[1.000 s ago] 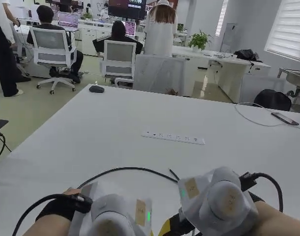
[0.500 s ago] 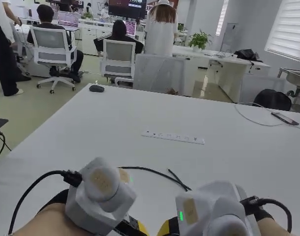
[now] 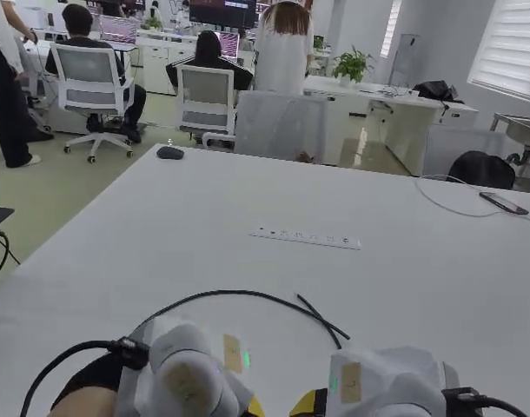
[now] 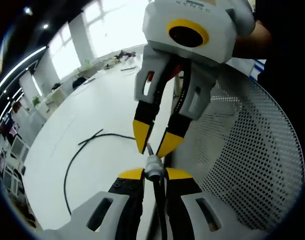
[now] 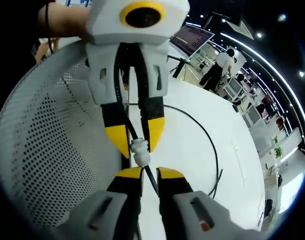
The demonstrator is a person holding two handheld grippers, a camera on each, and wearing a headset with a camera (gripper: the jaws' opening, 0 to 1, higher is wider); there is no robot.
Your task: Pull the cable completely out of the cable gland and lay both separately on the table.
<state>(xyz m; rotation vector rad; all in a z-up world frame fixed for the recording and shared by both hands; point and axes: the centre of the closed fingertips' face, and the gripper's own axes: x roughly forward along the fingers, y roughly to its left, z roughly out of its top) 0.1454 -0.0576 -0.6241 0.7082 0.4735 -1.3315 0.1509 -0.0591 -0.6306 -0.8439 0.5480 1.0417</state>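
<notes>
The left tool point(image 4: 154, 174) pinches the gland point(image 4: 153, 167). The right tool point(image 5: 148, 173) faces it tip to tip, clamped on the cable point(image 3: 239, 294) just beside the gland. Beyond the gland, the cable's slack curves across the worktop point(image 3: 248, 195).

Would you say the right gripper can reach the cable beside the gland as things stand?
Probably yes: the right gripper flanks the cable right at the gland held by the left gripper; nothing intervenes.
</notes>
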